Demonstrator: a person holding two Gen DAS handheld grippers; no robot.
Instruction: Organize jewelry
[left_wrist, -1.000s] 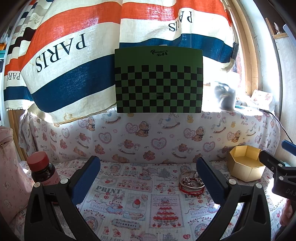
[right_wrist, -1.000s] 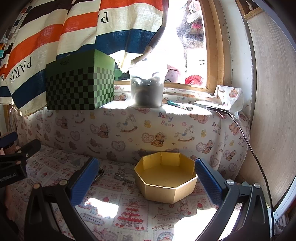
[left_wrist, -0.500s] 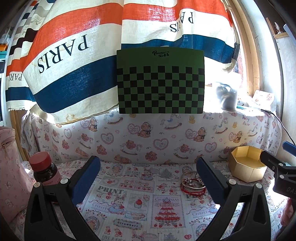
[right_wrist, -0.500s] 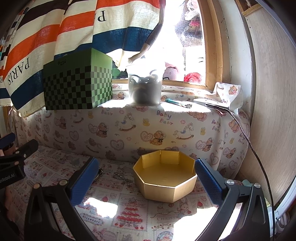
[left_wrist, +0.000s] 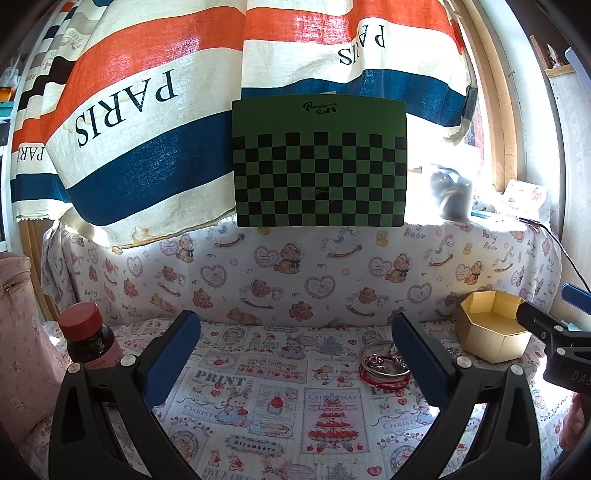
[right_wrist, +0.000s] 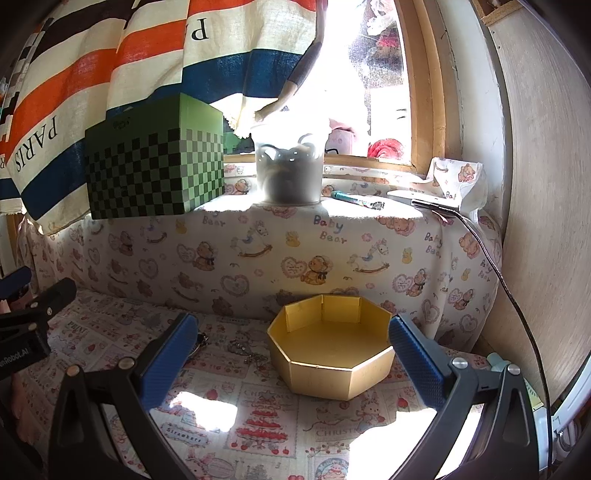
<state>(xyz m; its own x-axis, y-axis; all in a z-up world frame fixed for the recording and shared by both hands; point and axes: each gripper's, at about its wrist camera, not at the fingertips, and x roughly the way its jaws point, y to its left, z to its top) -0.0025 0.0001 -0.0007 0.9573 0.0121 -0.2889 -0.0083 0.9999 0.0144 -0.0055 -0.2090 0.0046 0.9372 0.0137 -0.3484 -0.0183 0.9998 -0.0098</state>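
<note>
A pile of silver bangles and a red cord bracelet (left_wrist: 382, 367) lies on the printed cloth, just inside the right finger of my left gripper (left_wrist: 295, 332). That gripper is open and holds nothing. A gold octagonal box (left_wrist: 493, 334) stands to the right of the pile, its inside bare. In the right wrist view the same box (right_wrist: 332, 350) sits between the fingers of my right gripper (right_wrist: 291, 339), which is open and holds nothing. A thin chain (right_wrist: 245, 350) lies on the cloth left of the box.
A green checkered box (left_wrist: 319, 164) and a grey cup (right_wrist: 290, 166) stand on the raised ledge behind. A red-capped dark jar (left_wrist: 90, 336) stands at the left beside a pink bag (left_wrist: 18, 332). A striped cloth hangs above. A cable (right_wrist: 509, 288) runs down the right wall.
Both views have shifted slightly, as the grippers drew back and up a little. The jewelry and the gold box have stayed in place. Both grippers stay open.
</note>
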